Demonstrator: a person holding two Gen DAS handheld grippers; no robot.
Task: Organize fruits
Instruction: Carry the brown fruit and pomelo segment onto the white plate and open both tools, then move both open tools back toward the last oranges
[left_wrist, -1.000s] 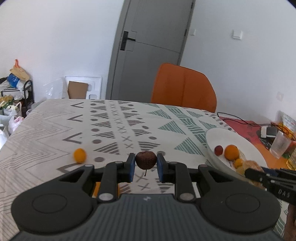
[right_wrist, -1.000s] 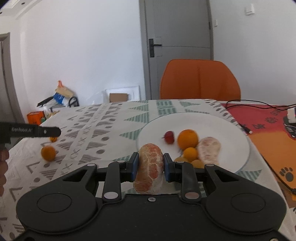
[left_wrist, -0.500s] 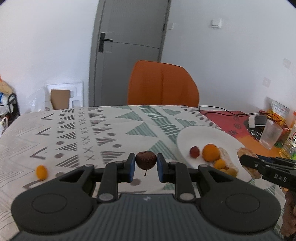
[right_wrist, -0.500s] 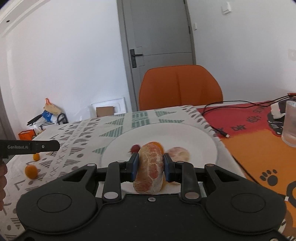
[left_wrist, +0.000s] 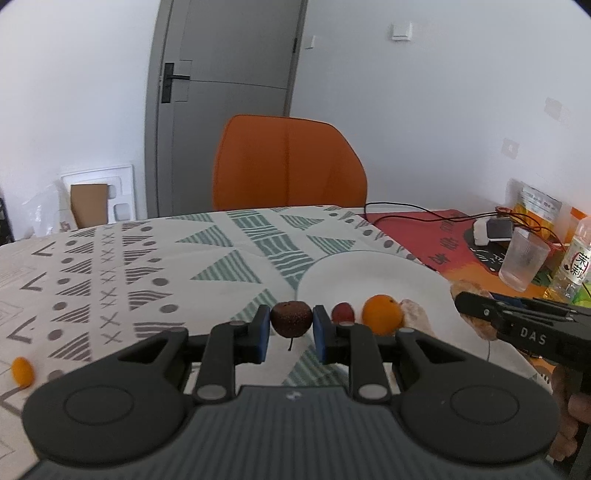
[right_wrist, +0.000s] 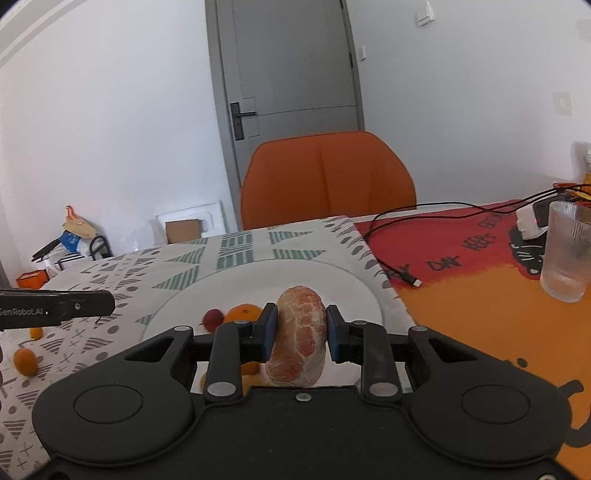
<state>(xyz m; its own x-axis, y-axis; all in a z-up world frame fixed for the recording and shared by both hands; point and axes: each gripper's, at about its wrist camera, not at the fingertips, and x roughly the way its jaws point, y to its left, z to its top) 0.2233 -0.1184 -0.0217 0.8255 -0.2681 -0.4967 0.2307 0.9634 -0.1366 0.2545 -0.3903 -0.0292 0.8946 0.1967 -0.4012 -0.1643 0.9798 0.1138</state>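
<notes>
My left gripper (left_wrist: 290, 325) is shut on a small dark brown fruit with a stem (left_wrist: 290, 322), held above the near left rim of the white plate (left_wrist: 369, 273). On the plate lie a red fruit (left_wrist: 342, 313), an orange (left_wrist: 381, 314) and a peeled fruit (left_wrist: 413, 317). My right gripper (right_wrist: 299, 328) is shut on a peeled orange (right_wrist: 300, 332) above the same plate (right_wrist: 295, 277), where a red fruit (right_wrist: 213, 319) and an orange (right_wrist: 242, 313) show. The right gripper also shows at the right of the left wrist view (left_wrist: 517, 325).
Small oranges lie on the patterned cloth at the left (left_wrist: 22, 371) (right_wrist: 25, 362) (right_wrist: 36, 332). An orange chair (left_wrist: 288, 162) stands behind the table. A glass (right_wrist: 567, 254), a cable (right_wrist: 399, 273), a bottle (left_wrist: 572, 266) and a charger stand on the red and orange mat at the right.
Both grippers have moved right toward and over the plate, still holding their fruit. The plate now sits closer and more central in both views.
</notes>
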